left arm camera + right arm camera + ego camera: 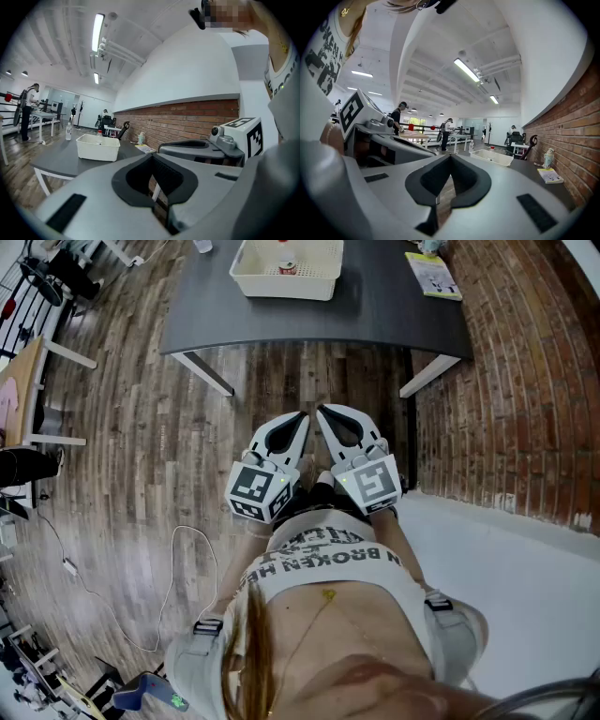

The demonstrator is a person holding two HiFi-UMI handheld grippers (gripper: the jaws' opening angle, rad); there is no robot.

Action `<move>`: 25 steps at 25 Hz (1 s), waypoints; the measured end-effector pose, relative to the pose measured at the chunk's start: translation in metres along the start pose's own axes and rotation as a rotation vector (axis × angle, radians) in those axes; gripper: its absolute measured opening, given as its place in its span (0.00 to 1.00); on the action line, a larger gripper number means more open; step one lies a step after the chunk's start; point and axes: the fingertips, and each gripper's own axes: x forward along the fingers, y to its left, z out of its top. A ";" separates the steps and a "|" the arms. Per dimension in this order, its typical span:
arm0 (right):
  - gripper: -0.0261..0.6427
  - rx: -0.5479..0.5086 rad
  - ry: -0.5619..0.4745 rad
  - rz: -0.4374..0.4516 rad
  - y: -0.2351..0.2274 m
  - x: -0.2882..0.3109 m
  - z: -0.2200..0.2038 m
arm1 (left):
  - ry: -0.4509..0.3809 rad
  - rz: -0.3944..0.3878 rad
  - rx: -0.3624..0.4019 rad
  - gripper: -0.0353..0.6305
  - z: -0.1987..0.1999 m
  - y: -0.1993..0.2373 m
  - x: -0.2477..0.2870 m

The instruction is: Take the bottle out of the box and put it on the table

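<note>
A white basket (286,270) stands on the dark grey table (375,306) at the top of the head view. Inside it is a small bottle with a red cap (288,266). My left gripper (302,415) and right gripper (321,410) are side by side close to my body, over the wooden floor and well short of the table. Both are shut and hold nothing. Past the closed left gripper (152,156) the basket (98,147) and bottle (99,136) show far off. Past the closed right gripper (450,156) I again see the basket (492,158).
A clear bottle (202,246) stands at the table's far left corner and a yellow-green booklet (432,275) lies near its right edge. A brick wall (525,381) runs along the right. Other desks and people are far back in the room.
</note>
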 end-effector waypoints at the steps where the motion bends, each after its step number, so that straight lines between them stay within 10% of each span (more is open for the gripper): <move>1: 0.05 0.003 -0.006 0.001 -0.004 0.000 -0.001 | -0.004 0.002 0.000 0.06 0.000 -0.001 0.003; 25: 0.05 0.054 -0.041 0.065 -0.035 0.044 -0.012 | 0.007 0.015 -0.075 0.06 -0.002 0.049 0.049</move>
